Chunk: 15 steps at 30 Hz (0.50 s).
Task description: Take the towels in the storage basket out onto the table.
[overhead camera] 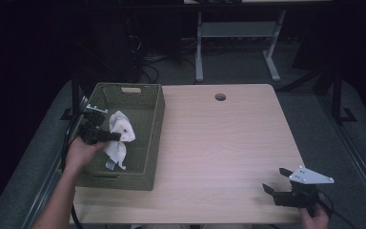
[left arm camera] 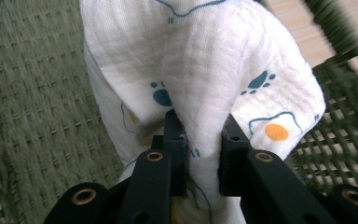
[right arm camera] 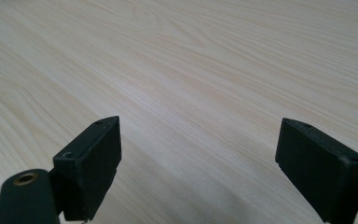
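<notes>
One cloth (overhead camera: 119, 136), white with paw prints, hangs at the left of the high view, pinched in your left gripper (overhead camera: 116, 136) over the green basket (overhead camera: 155, 138). Keep that pinch firm and lift straight up until the trailing end clears the rim. Your right gripper (overhead camera: 275, 180) waits wide open and empty at lower right; bring it in for the loose corner.

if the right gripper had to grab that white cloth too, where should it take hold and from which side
Probably the loose tail of the white cloth hanging below the left gripper, which pinches a bunched fold near the top. Come down from above through the green basket's open top, since its walls block the sides. The right gripper waits open over the table.
</notes>
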Each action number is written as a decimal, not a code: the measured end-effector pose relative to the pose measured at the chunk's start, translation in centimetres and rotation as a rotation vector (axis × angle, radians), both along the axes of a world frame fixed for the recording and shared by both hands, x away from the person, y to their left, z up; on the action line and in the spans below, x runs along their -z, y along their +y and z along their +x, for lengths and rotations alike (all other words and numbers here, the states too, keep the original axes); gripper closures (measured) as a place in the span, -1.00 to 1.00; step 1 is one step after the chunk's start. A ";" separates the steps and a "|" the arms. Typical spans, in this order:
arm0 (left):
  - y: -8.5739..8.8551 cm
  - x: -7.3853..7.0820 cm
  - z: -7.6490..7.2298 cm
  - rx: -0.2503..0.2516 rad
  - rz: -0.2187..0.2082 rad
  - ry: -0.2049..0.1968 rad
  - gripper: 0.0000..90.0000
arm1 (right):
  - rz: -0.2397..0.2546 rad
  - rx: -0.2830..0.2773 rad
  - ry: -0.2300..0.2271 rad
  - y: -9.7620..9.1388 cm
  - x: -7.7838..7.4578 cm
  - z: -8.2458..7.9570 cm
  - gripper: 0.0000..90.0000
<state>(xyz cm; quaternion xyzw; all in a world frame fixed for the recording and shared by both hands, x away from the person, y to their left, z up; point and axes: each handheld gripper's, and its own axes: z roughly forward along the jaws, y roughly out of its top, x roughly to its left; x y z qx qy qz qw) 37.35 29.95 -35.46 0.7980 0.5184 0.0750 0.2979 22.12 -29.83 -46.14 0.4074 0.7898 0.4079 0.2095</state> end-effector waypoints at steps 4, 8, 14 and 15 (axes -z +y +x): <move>0.3 -0.4 -0.3 -0.001 -0.071 -0.019 0.72 | -0.006 -0.004 0.006 0.1 0.0 0.0 -0.69; 0.6 -0.8 -0.7 -0.006 -0.142 -0.017 0.72 | 0.001 -0.005 -0.002 0.0 -0.1 0.0 -0.69; 0.9 -0.9 -1.1 -0.009 -0.225 -0.026 0.72 | 0.003 0.000 -0.008 -0.1 0.0 -0.1 -0.69; 0.9 -0.9 -1.1 -0.013 -0.241 -0.026 0.72 | 0.005 0.002 -0.009 0.0 -0.1 -0.1 -0.69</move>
